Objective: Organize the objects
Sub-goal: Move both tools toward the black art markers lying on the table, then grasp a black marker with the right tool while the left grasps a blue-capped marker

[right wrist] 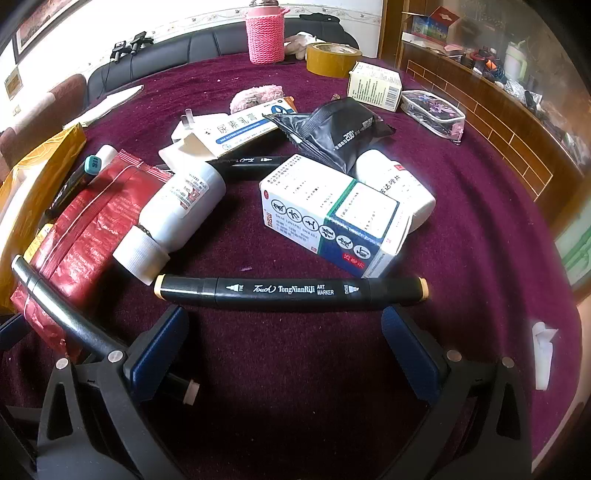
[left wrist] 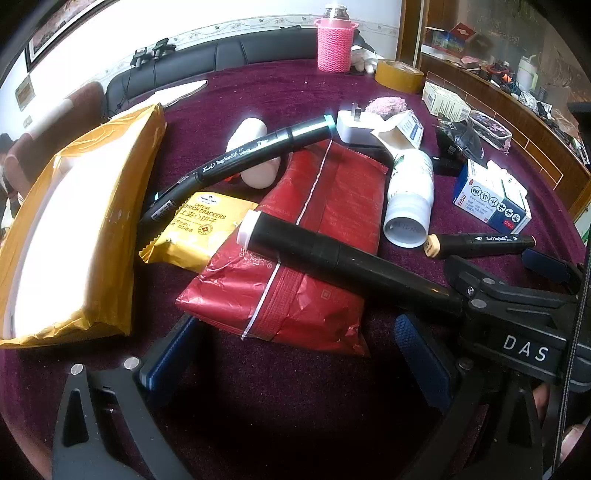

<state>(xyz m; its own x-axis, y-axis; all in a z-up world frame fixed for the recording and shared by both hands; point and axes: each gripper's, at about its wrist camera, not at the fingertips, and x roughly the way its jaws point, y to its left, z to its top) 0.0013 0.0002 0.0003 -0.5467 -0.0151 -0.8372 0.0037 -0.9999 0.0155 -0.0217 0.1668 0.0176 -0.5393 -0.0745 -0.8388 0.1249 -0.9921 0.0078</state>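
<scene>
Objects lie scattered on a maroon tablecloth (right wrist: pixel 480 221). My left gripper (left wrist: pixel 295 354) is open and empty, its blue pads just in front of a red foil packet (left wrist: pixel 317 236). A black marker with a white cap (left wrist: pixel 332 254) lies across that packet and runs under my right gripper's finger (left wrist: pixel 498 295). My right gripper (right wrist: pixel 284 347) is open, just behind a black art marker with tan ends (right wrist: pixel 291 291) that lies crosswise on the cloth. The white-capped marker passes under its left finger (right wrist: pixel 147 354). A teal-capped marker (left wrist: pixel 240 158) rests on the packet's far edge.
A yellow padded envelope (left wrist: pixel 74 229) lies left, with a cheese cracker pack (left wrist: pixel 199 229) beside it. A white bottle (right wrist: pixel 177 210), a blue-white medicine box (right wrist: pixel 328 214), a black pouch (right wrist: pixel 340 133), a tape roll (right wrist: pixel 328 57) and a pink knitted holder (right wrist: pixel 264 35) stand further back. Wooden shelf at right.
</scene>
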